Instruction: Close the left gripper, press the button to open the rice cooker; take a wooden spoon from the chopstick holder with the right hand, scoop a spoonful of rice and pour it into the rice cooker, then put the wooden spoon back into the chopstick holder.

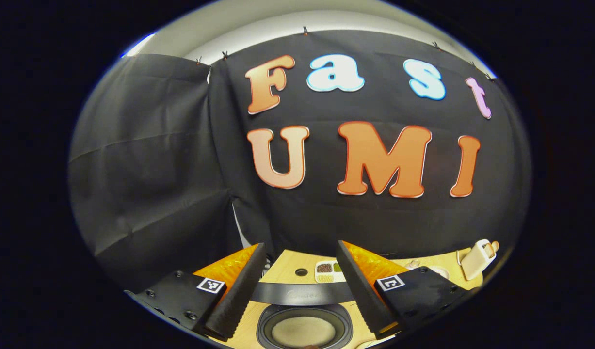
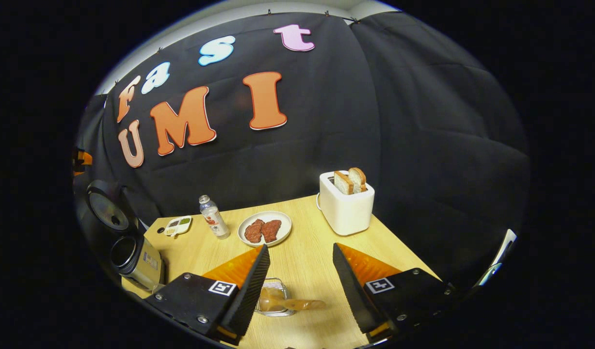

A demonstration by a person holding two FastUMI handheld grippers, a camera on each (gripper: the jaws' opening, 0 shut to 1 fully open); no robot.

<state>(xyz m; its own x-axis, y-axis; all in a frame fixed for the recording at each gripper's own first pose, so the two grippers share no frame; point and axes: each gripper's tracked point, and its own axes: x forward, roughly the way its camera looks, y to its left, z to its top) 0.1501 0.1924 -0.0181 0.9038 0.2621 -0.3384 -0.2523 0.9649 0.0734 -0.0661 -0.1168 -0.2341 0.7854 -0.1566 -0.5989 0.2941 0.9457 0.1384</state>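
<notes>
The rice cooker [image 2: 132, 259] is seen at the left edge of the worktop [image 2: 316, 252] in the right gripper view, with its lid [image 2: 107, 207] raised, so the pot stands ready to receive rice. In the left gripper view the same rice cooker [image 1: 304, 327] lies directly below the left gripper [image 1: 301, 271], whose jaws are spread apart and hold nothing; pale contents are seen in its pot. Toward the right of the cooker, a wooden spoon [image 2: 290, 304] is laid across a small clear container [image 2: 274, 296], directly beneath the right gripper [image 2: 301, 274]. The jaws of that gripper are likewise apart and empty, probably set to straddle the handle. Beyond the cooker are a small dish [image 2: 177, 225], a bottle [image 2: 214, 217], a plate [image 2: 265, 229] and a toaster [image 2: 346, 203] with bread. No chopstick holder can be identified with certainty.
</notes>
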